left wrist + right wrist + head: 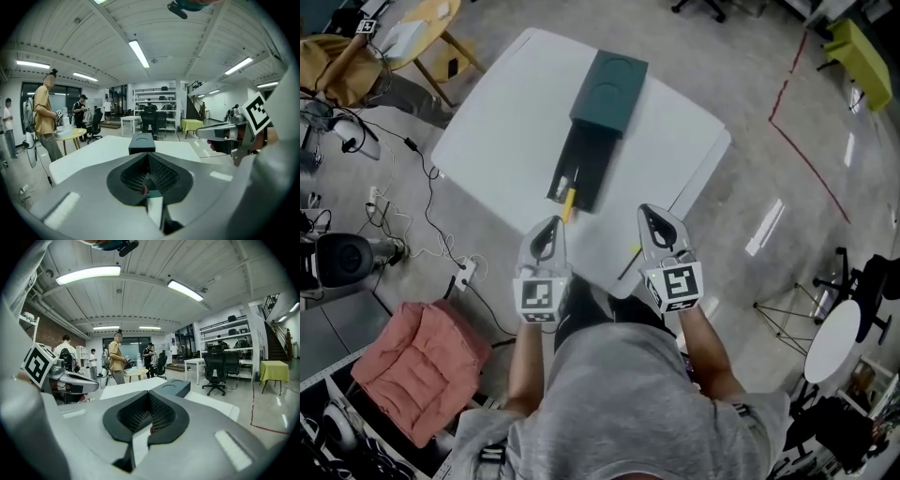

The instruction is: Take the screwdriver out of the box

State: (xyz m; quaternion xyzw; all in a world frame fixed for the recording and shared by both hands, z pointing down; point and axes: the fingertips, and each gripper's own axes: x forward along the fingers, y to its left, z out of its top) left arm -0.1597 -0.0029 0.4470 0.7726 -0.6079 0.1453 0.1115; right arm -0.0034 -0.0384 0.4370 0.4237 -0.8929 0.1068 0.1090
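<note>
A dark green box (610, 86) lies on the white table (497, 122), with its black tray (584, 167) slid out toward me. A yellow-handled screwdriver (569, 202) rests at the tray's near end. My left gripper (551, 225) hovers just in front of the screwdriver with its jaws shut and empty. My right gripper (644, 210) is held level with it, a little to the right of the tray, also shut and empty. In the left gripper view the box (141, 142) stands ahead beyond the closed left gripper (149, 182). The right gripper view shows the box (174, 388) past the shut right gripper (149, 420).
A small yellow-tipped thing (634, 249) lies near the table's front edge. A round wooden table (412, 37) stands at the back left, a pink cushion (417, 366) and cables on the floor to the left. People (44, 119) stand beyond the table.
</note>
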